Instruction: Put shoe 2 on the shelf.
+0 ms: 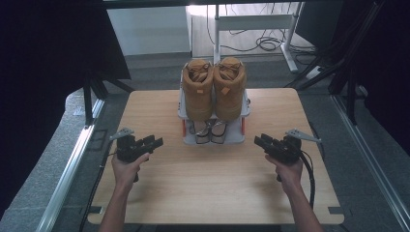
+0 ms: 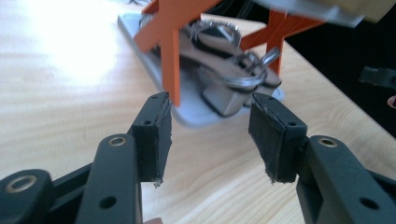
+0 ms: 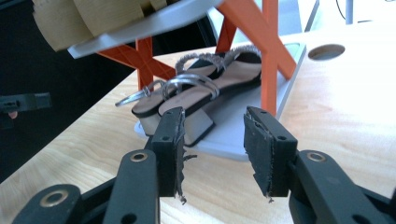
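A small two-shelf rack [image 1: 228, 139] with grey shelves and orange legs stands at the table's far middle. Two tan boots [image 1: 213, 87] sit on its top shelf, and a pair of silver-strapped sandals [image 1: 211, 130] lies on the bottom shelf. My left gripper [image 1: 155, 142] is low over the table, left of the rack, pointing at it, open and empty. My right gripper [image 1: 258, 140] mirrors it on the right, also open and empty. In the left gripper view the sandals [image 2: 233, 70] lie just beyond my left gripper [image 2: 210, 135]. In the right gripper view the sandals [image 3: 201, 86] lie ahead of my right gripper [image 3: 212, 144].
The wooden table [image 1: 217, 188] has bare surface in front of the rack and at both sides. A round hole [image 3: 327, 51] is cut in the tabletop beyond the rack. Behind the table stand a white desk frame [image 1: 251, 21] and loose cables [image 1: 268, 44]. Metal rails [image 1: 72, 164] run along both sides.
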A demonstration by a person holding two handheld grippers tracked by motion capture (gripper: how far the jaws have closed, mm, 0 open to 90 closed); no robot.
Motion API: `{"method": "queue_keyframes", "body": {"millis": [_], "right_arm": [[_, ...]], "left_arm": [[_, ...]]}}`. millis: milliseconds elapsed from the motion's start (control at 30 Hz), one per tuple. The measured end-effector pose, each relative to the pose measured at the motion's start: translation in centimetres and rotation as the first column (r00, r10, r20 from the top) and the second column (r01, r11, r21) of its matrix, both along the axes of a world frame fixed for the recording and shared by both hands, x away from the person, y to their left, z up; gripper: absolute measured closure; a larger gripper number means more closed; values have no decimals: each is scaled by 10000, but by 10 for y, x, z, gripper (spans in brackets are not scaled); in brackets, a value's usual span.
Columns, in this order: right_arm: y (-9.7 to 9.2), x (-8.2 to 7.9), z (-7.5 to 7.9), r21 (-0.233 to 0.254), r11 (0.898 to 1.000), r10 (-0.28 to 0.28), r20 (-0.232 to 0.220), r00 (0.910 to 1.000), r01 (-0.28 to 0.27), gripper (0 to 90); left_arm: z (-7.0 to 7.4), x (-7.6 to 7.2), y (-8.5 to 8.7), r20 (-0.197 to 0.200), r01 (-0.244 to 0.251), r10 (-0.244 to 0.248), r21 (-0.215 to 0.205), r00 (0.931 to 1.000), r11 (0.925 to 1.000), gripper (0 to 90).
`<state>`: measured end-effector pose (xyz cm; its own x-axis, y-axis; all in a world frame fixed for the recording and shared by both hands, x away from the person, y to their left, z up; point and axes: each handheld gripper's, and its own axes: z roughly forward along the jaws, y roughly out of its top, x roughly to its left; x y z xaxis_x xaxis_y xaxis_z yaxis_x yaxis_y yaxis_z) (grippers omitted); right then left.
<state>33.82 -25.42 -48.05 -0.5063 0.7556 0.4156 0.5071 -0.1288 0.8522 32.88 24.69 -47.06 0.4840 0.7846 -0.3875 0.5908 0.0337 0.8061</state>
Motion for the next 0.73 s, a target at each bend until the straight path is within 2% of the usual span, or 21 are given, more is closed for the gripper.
{"method": "queue_keyframes", "body": {"millis": [200, 733], "right_arm": [[5, -2, -14, -179, 9998, 14, -188, 9998, -17, 576], [5, -1, -15, -333, 9994, -38, -171, 9998, 32, 550]], "left_arm": [[-15, -2, -1, -259, -29, 35, 204, 9997, 9998, 489], [-14, -2, -1, -210, -102, 106, 217, 9997, 9997, 481]]}}
